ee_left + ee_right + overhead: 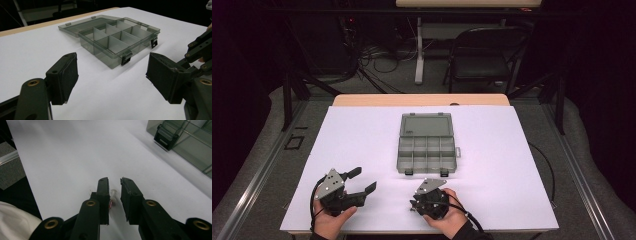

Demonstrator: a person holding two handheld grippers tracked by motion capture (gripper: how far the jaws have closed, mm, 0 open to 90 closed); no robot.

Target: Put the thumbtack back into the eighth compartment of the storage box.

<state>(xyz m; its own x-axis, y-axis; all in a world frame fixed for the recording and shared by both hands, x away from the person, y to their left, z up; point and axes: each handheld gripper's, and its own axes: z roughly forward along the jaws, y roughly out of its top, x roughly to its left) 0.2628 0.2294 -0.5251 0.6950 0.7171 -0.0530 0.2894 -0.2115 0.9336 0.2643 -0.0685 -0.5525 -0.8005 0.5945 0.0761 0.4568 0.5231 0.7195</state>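
A smoky clear compartment box (427, 150) lies open at the table's middle, its lid (426, 125) flat behind it and its several cells empty. It also appears ahead in the left gripper view (117, 37) and, as a corner with a black latch (165, 135), in the right gripper view. My left gripper (364, 180) (112, 60) hovers near the front left, open wide with nothing between its pads. My right gripper (418, 202) (115, 180) points down at the sheet with its jaws close together. A tiny clear-and-red part with wire legs (113, 195) lies between them, beside one pad, a gap to the other.
A white sheet (492, 165) covers the table, with the wooden edge (422, 100) at the back. A dark folding chair (487, 55) and a desk leg (418, 50) stand beyond the table. Rails run along the floor on both sides.
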